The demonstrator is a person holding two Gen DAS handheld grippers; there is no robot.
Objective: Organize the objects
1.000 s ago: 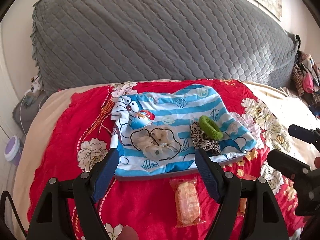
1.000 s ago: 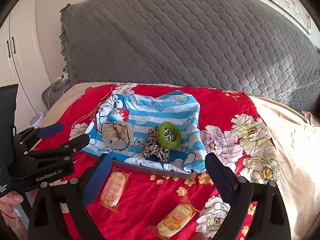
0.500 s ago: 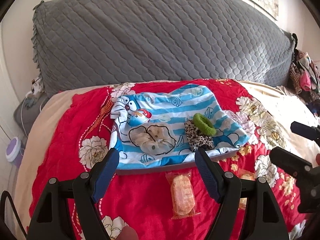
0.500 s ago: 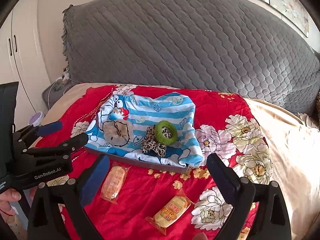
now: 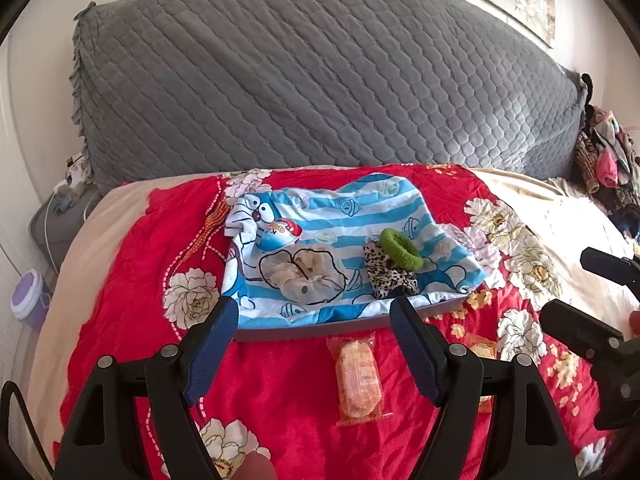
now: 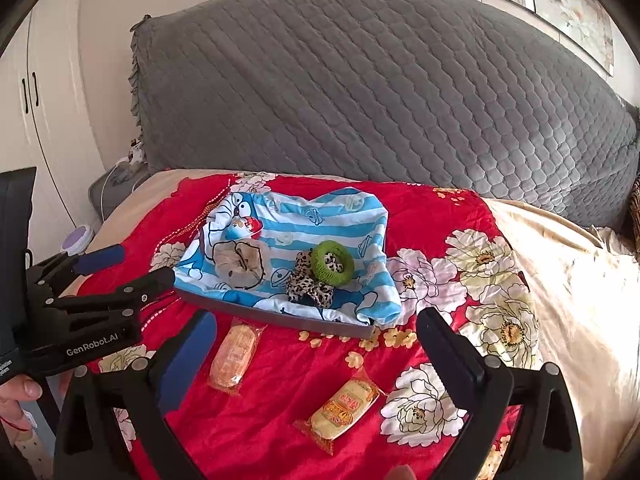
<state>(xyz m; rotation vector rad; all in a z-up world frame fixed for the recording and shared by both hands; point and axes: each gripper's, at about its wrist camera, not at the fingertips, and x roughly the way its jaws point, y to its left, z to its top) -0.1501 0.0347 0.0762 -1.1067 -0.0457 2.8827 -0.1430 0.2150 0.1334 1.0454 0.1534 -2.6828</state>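
Two grippers hang over the red floral bedspread (image 5: 132, 280), both with their blue-padded jaws spread wide and gripping nothing. Your left gripper (image 5: 312, 344) points at the near edge of a flat grey tray covered by a blue-and-white striped cartoon cloth (image 5: 344, 216); your right gripper (image 6: 316, 356) sits to its right, aimed at the same tray (image 6: 280, 316) from the other side.

On the cloth, ahead of your left gripper's jaws, lie three hair ties. A cream ruffled fabric scrunchie (image 5: 304, 276) rests just beyond the left finger. A green fuzzy ring scrunchie (image 5: 400, 248) lies farther right, leaning on a leopard-print fabric scrunchie (image 5: 390, 276), the two touching.

On the bedspread, off the tray, lie two wrapped snacks. An orange snack cake in clear plastic (image 5: 358, 380) sits between your left gripper's fingers, just short of the tray edge. In the right wrist view the same packet (image 6: 236, 354) lies just inside the right gripper's left finger, and a yellow snack cake in a printed clear wrapper (image 6: 346, 408) lies between its fingers, nearer the camera and well apart from the tray.

A grey quilted headboard cover (image 5: 320, 80) rises behind everything.
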